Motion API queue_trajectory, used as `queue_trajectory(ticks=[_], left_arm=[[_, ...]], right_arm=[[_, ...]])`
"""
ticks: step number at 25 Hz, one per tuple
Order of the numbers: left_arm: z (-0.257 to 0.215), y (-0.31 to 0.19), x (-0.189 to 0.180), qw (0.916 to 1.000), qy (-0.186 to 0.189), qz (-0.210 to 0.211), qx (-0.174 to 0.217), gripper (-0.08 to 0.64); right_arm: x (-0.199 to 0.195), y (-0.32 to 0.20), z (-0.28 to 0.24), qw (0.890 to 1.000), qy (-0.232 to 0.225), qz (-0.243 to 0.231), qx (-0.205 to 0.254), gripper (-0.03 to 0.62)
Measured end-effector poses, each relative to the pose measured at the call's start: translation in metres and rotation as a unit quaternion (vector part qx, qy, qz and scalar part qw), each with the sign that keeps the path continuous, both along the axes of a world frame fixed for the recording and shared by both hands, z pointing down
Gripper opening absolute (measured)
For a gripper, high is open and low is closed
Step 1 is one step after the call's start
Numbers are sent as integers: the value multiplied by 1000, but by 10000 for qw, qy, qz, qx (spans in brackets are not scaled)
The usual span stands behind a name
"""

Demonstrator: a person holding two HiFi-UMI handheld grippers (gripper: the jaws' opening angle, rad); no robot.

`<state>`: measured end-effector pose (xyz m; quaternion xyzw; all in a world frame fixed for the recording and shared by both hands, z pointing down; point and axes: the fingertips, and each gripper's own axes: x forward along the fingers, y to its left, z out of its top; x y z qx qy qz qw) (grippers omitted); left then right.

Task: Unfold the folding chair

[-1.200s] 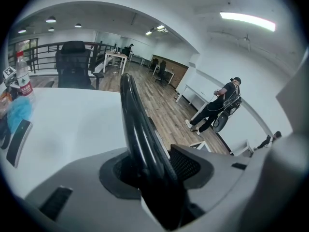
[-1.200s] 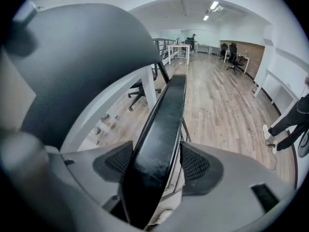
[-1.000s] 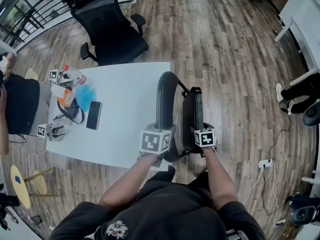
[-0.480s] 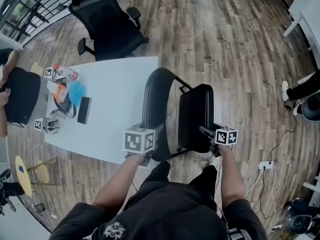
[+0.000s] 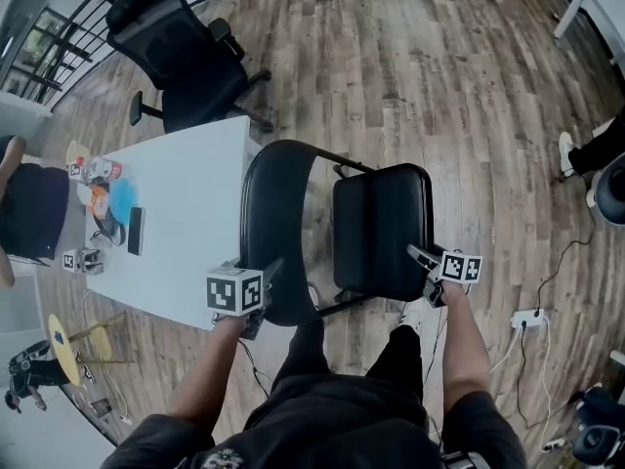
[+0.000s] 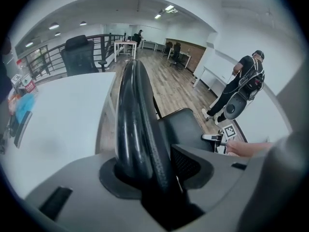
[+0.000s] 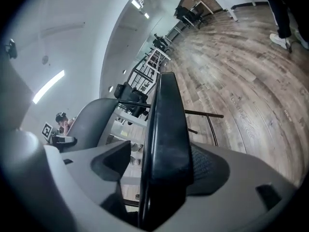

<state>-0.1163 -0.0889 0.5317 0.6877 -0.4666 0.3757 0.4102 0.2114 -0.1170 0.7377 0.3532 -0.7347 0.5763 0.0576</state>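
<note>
Folding chair (image 5: 371, 223) on the wood-plank floor (image 5: 469, 86), centre of the head view, just beside the white tabletop (image 5: 186, 223) at 9 o'clock. Seat swung out from the backrest (image 5: 276, 233), floor showing between them.

Left tool (image 5: 264, 279): clenched on the backrest's black frame tube, the tube running straight up between its jaws.

Right tool (image 5: 422, 257): at the seat's near corner, 4 o'clock. The seat edge (image 7: 166, 144) stands between its jaws. The jaws have just been opening, with one pad against the edge and a sliver of background on the other side. Grip released.

Tabletop: dark phone (image 5: 136, 231), blue cloth (image 5: 123, 198) and small clutter along its far-left edge.

Room: black office chair (image 5: 186, 57) at 11 o'clock beyond the tabletop; dark railing (image 5: 59, 27) at the far 10 o'clock corner. White power strip (image 5: 527, 318) with cables on the floor at 4 o'clock. Round yellow stool (image 5: 63, 345) at 8 o'clock. The left gripper view shows a person in dark clothes (image 6: 244, 81) standing at 2 o'clock by a white wall.
</note>
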Motion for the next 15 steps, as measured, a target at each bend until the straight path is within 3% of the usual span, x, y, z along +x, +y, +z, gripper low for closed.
queue_trajectory(ticks=[3,9,15], left_arm=[[8,0,31,9999,-128,-62,-13,187],[32,-2,73,9997,-217,-93,-63,187],[70,-6,94,9997,-163,-188,-13,186]], right_arm=[[38,-2,19,9995,-297,-35,-49,333],[101,0,74,9988,-454,-24,-167,333],[151,-5,150,9993,-239,-138,-267,334]])
